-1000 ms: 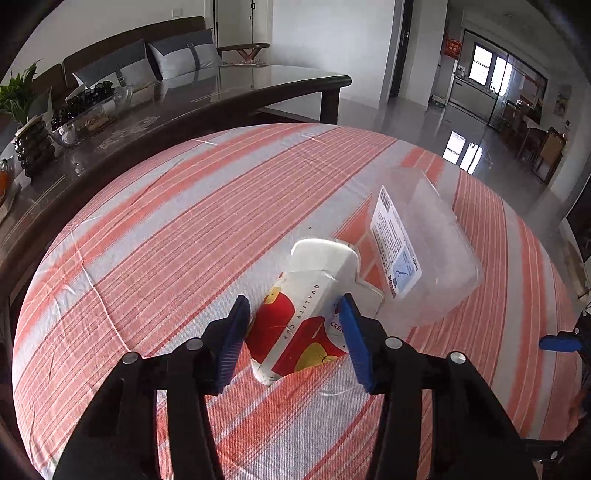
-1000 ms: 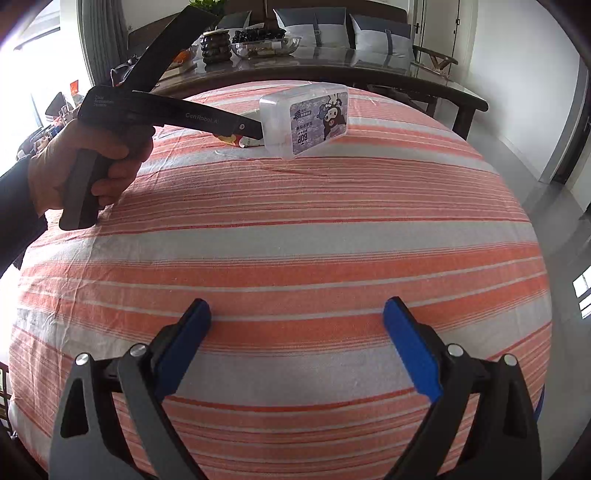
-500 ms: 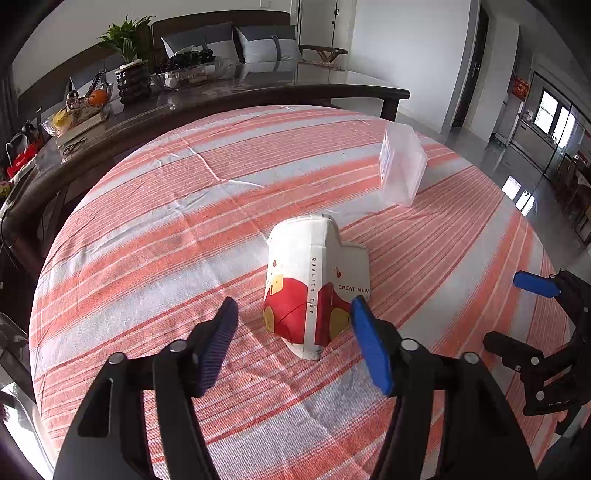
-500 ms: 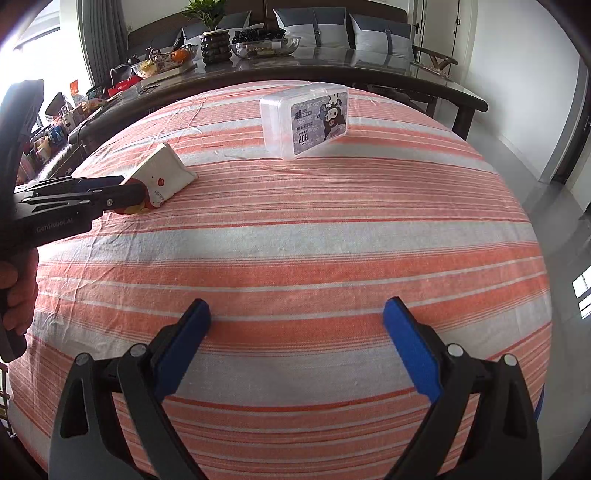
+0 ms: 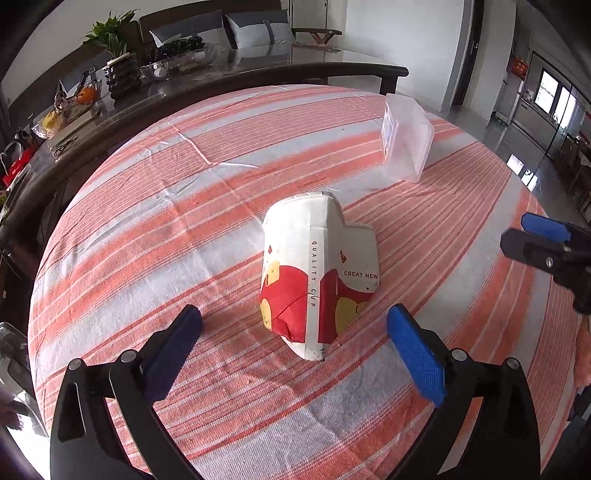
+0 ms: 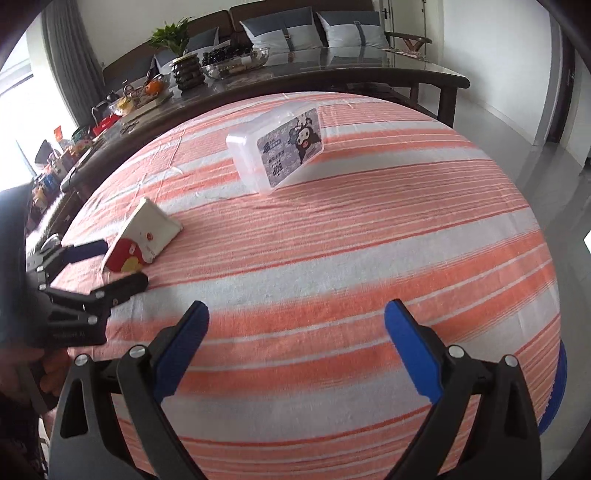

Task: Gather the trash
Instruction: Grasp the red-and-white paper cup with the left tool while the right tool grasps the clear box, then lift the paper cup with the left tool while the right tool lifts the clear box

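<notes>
A flattened red, white and yellow paper cup [image 5: 317,273] lies on the striped tablecloth [image 5: 147,229], just ahead of my left gripper [image 5: 295,328], which is open and empty with its blue pads either side of the cup's near end. The cup also shows at the left in the right wrist view [image 6: 142,236], between the left gripper's fingers [image 6: 110,266]. A clear plastic box [image 5: 406,136] with a cartoon label [image 6: 280,147] lies farther back. My right gripper [image 6: 295,325] is open and empty over the cloth near the table's front.
A dark wooden table [image 6: 332,70] behind holds a potted plant [image 6: 181,55], fruit bowls and clutter. A sofa with grey cushions [image 6: 295,26] stands against the back wall. The glossy floor [image 5: 498,125] lies to the right of the table edge.
My left gripper has drawn back from the paper cup and opened wider, leaving the cup on the cloth. The right gripper's view has shifted a little; it stays open.
</notes>
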`<state>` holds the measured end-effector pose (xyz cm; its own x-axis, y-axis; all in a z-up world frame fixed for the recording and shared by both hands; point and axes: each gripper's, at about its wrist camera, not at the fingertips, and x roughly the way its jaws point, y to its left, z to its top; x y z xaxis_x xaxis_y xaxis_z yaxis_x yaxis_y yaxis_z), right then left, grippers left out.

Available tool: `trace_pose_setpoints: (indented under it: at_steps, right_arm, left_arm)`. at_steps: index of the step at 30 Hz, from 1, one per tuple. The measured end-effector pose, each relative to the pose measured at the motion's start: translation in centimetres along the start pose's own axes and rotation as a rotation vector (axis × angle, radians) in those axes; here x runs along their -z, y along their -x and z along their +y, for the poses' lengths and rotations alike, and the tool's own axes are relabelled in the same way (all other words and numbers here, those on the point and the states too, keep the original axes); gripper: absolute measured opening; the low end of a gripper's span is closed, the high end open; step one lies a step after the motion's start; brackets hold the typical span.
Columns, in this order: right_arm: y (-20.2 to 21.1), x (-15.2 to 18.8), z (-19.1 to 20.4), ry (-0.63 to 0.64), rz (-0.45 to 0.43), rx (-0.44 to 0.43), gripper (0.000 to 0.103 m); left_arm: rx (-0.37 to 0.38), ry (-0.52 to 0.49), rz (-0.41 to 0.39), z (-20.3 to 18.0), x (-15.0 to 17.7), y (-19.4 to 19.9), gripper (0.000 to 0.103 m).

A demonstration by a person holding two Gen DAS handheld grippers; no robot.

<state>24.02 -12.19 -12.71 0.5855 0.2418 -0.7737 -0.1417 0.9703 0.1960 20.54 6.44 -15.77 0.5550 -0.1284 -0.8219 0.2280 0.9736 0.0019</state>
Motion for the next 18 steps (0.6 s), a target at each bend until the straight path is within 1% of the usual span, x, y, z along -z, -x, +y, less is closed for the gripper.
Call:
trace_pose_setpoints:
  at_steps: [2,3,5,8,10,11,12,13,15,18]
  right_arm:
    - [-0.7,-2.9,1.4,-0.011,-0.033,-0.003,0.093]
    - [-1.6,-4.3,2.3,0.006,-0.030,-0.003,0.095]
    - [-4.1,-6.6,4.0,0.035,0.005,0.008,0.097]
    - [-7.3,-8.4,4.5,0.006,0.038,0.086,0.097]
    - [-8.1,-8.8,3.5,-0.048,0.026,0.129,0.094]
    - [-8.3,-8.9,2.9,-0.065,0.026,0.128,0.074]
    - [-8.3,-8.9,2.4,-0.079,0.032,0.101,0.052]
    - [-7.9,-8.6,1.8,-0.095,0.030,0.081,0.049]
    - [-6.9,-7.9,0.7,-0.108,0.025,0.032,0.038]
    - [-4.8,-6.3,-1.2,-0.155,0.024,-0.108,0.033]
  left_arm:
    - [0.001,0.000,0.000,0.0,0.0,0.0,0.099]
    - [0.001,0.000,0.000,0.0,0.0,0.0,0.099]
    - [0.001,0.000,0.000,0.0,0.0,0.0,0.099]
    - [0.001,0.000,0.000,0.0,0.0,0.0,0.099]
    - [0.001,0.000,0.000,0.0,0.0,0.0,0.099]
    - [0.001,0.000,0.000,0.0,0.0,0.0,0.099]
    - [0.001,0.000,0.000,0.0,0.0,0.0,0.099]
    - [0.001,0.000,0.000,0.0,0.0,0.0,0.099]
    - [0.001,0.000,0.000,0.0,0.0,0.0,0.099]
    - [0.000,0.000,0.000,0.0,0.0,0.0,0.099]
